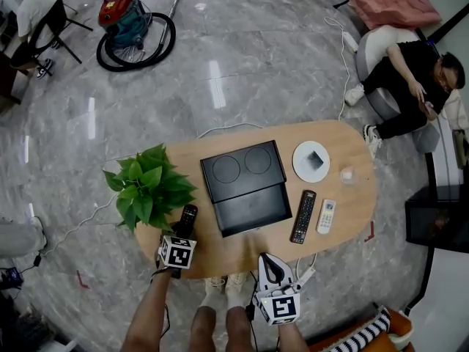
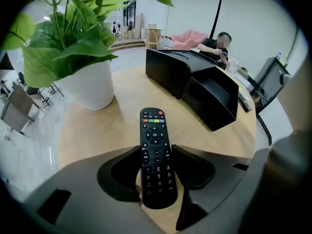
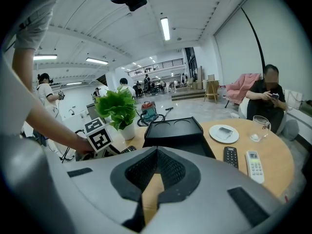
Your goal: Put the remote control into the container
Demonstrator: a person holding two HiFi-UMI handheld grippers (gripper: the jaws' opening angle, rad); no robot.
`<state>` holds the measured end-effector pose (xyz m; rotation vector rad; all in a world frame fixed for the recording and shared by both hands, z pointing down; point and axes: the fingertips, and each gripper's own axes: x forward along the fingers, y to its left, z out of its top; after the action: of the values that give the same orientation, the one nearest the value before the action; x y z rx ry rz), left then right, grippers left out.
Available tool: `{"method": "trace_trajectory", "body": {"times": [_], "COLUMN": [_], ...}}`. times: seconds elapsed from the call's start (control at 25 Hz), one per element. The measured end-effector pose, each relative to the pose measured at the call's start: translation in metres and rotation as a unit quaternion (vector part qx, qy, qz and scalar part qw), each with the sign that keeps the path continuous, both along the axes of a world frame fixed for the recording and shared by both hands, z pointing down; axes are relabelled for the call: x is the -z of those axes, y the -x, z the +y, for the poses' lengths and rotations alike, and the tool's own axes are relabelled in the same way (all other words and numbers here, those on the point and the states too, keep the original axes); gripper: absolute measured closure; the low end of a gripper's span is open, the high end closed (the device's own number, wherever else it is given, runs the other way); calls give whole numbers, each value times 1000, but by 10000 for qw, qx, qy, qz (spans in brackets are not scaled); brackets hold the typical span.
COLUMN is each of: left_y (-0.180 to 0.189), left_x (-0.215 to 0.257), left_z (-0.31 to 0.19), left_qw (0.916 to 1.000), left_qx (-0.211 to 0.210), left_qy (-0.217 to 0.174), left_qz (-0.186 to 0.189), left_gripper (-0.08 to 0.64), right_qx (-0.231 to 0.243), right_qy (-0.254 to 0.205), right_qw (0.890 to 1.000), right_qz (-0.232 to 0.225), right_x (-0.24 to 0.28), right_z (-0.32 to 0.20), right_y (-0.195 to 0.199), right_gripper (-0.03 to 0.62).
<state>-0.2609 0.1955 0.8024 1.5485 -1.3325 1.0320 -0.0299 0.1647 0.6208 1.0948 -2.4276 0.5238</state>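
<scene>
An oval wooden counter (image 1: 344,218) stands on grey marble floor (image 1: 256,64). The remote control (image 2: 153,130) lies at 8 o'clock of the black container (image 1: 245,185), between the wide-apart fingers of the left gripper (image 2: 156,152). The right gripper (image 3: 156,152) has its fingers closed on nothing.

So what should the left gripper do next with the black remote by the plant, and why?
Probably close the left gripper on the black rectangular remote control: its jaws stand apart on either side of it, and it lies flat on the oval wooden table, not yet gripped.
</scene>
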Motion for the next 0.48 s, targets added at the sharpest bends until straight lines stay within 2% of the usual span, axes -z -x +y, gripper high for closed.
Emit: {"method": "trace_trajectory", "body": {"times": [0.2, 0.48], "left_y": [3, -5], "left_x": [7, 49], "left_z": [2, 2], "left_qw": [9998, 9987], "left_qx": [-109, -259], "left_qy": [-56, -425], "left_qz": [-126, -77], "left_gripper": [362, 362], "right_qx": [-71, -193], "right_qy": [8, -5], "right_qw": [10000, 9998], "right_qz": [-16, 7], "right_x": [3, 17], "right_z": [1, 3], "right_y": [-6, -19], "right_gripper": [583, 582]}}
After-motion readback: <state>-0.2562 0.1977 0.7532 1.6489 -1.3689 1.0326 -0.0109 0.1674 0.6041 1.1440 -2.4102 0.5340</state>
